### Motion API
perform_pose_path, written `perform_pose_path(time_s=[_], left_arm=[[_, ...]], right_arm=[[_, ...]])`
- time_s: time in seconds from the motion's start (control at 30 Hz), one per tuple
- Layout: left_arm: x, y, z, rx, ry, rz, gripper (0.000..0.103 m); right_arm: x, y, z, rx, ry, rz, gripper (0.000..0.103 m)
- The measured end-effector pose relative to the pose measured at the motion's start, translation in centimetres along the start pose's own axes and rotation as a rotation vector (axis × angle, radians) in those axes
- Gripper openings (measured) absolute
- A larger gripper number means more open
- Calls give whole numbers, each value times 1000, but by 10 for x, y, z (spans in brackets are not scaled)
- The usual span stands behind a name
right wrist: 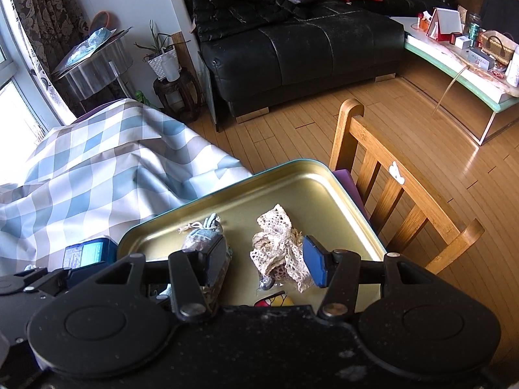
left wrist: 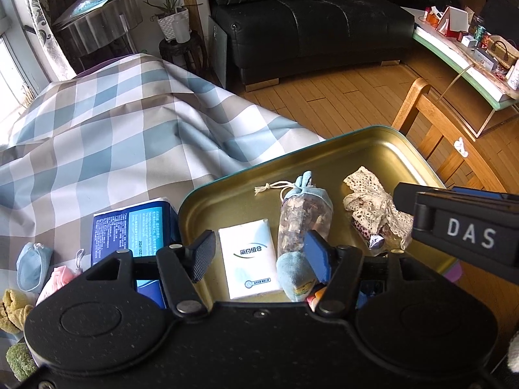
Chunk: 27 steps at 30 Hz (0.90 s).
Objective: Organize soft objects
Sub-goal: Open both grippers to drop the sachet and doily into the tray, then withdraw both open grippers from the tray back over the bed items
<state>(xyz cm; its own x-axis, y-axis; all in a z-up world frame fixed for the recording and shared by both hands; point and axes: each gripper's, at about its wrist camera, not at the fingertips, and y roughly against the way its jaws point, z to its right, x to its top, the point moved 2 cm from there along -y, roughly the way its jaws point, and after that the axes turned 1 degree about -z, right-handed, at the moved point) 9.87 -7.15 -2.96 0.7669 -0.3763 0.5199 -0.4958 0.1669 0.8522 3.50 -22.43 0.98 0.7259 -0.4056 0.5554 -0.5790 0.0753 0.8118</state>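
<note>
Left hand-held gripper (left wrist: 261, 254) spread over tissue pack (left wrist: 248, 257) in tray (left wrist: 373, 144) | right hand-held gripper (right wrist: 264, 261) spread around lace cloth (right wrist: 279, 249) | pouch (left wrist: 305, 207) between them

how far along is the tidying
Partly done. In the tray: a tissue pack, a sachet and a lace cloth. In hand: nothing; the left gripper stands open over the pack, and the right gripper is open around the lace. Left on the cloth: blue pouch, pink item, yellow sock.
</note>
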Motion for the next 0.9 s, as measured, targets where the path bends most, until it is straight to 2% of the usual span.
perform_pose_path(time_s=[0.4, 0.7, 0.9], left_arm=[[-21, 17, -28, 19, 42, -10, 62], [-51, 46, -85, 60, 116, 12, 65], [-65, 70, -134, 141, 163, 59, 68]], right_arm=[[-7, 0, -10, 30, 18, -33, 53], [-19, 4, -39, 57, 105, -37, 54], [-36, 8, -63, 90, 198, -31, 56]])
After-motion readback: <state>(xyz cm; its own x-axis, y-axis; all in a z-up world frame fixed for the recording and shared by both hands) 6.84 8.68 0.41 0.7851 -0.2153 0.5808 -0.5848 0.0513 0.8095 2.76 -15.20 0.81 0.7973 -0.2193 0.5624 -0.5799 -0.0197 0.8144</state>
